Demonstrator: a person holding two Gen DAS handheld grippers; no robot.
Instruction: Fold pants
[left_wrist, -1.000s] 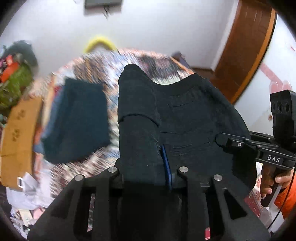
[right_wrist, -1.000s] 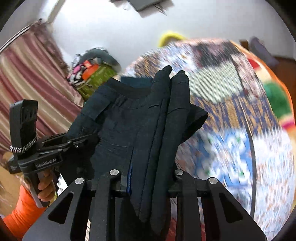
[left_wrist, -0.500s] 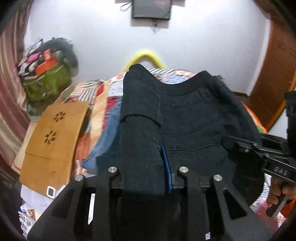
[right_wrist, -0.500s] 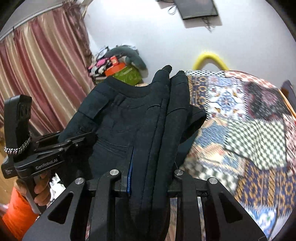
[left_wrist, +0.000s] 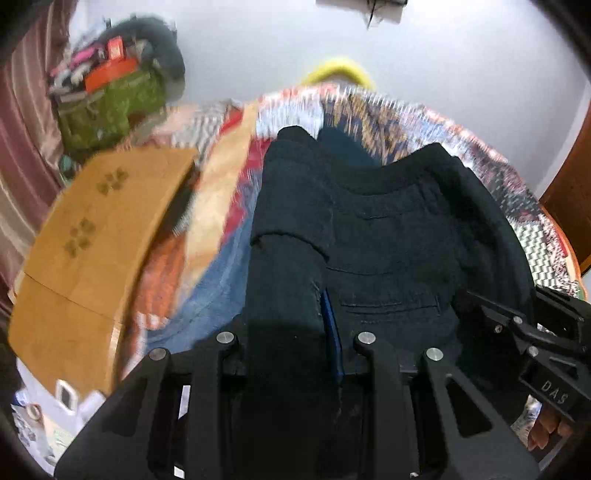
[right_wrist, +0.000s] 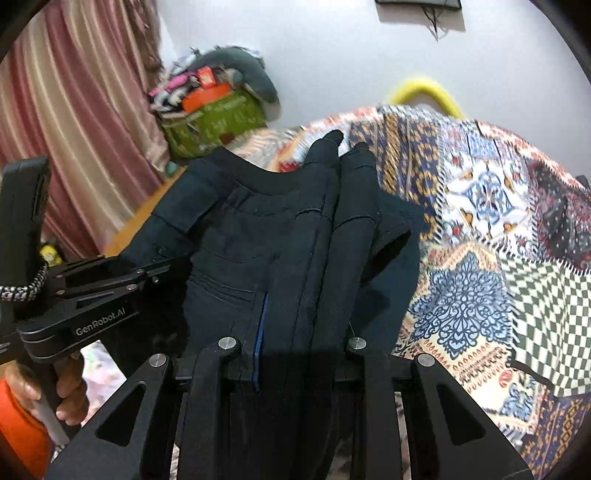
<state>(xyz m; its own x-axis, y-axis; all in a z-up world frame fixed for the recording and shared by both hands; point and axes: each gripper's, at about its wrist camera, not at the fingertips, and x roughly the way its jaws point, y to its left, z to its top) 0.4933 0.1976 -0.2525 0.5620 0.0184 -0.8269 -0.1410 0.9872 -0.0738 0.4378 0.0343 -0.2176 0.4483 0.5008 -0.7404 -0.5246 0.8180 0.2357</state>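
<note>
The black pants (left_wrist: 399, 251) hang stretched between my two grippers, held up above the bed, waistband edge uppermost. My left gripper (left_wrist: 291, 295) is shut on one bunched side of the pants. My right gripper (right_wrist: 317, 291) is shut on the other side (right_wrist: 258, 229), where several folded layers stand between its fingers. Each gripper shows in the other's view: the right one (left_wrist: 517, 332) at the lower right of the left wrist view, the left one (right_wrist: 92, 288) at the left of the right wrist view.
A patchwork quilt (right_wrist: 480, 229) covers the bed under and beyond the pants. A blue garment (left_wrist: 229, 269) lies on the bed. A wooden board (left_wrist: 99, 229) stands left of the bed. A green bag (right_wrist: 214, 118) with clutter sits by the curtain (right_wrist: 66, 110).
Both grippers tilted up and then back down with the pants still held; the view now takes in more of the bed. The grip on the pants is unchanged.
</note>
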